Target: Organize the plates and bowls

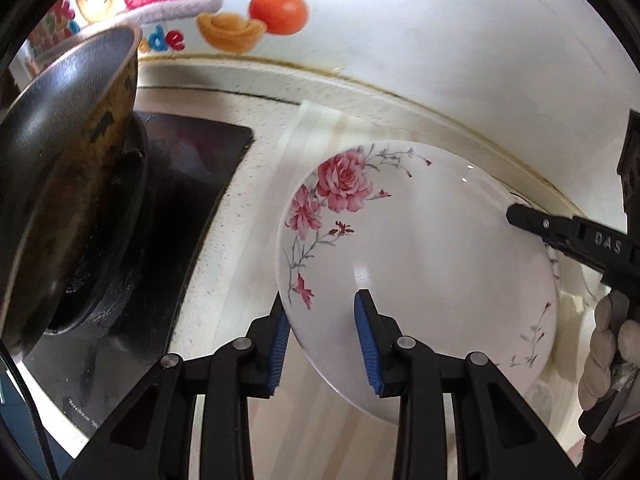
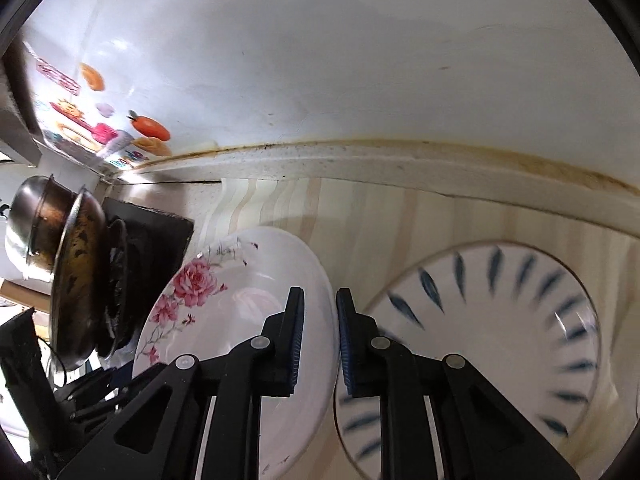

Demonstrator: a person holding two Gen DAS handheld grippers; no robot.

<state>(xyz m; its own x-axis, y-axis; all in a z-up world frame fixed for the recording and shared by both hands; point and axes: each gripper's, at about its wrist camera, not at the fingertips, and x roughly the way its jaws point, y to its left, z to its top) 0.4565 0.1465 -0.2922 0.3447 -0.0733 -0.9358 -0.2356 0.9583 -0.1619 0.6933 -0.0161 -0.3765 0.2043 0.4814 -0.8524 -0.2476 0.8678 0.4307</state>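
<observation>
A white plate with pink flowers (image 1: 420, 240) is held tilted above the counter. My left gripper (image 1: 322, 300) straddles its near left rim, jaws a hand's width apart, one finger under and one over the plate. My right gripper (image 2: 320, 300) is shut on the same flowered plate (image 2: 224, 300) at its right rim; it also shows in the left wrist view (image 1: 568, 236). A white plate with blue leaf strokes (image 2: 500, 320) lies flat on the counter to the right, below the right gripper.
A dark wok (image 1: 60, 168) sits on a black gas stove (image 1: 180, 184) at the left. A steel pot (image 2: 32, 224) stands behind the wok. The white wall with fruit stickers (image 1: 276, 8) bounds the far side of the wood-grain counter (image 2: 400, 220).
</observation>
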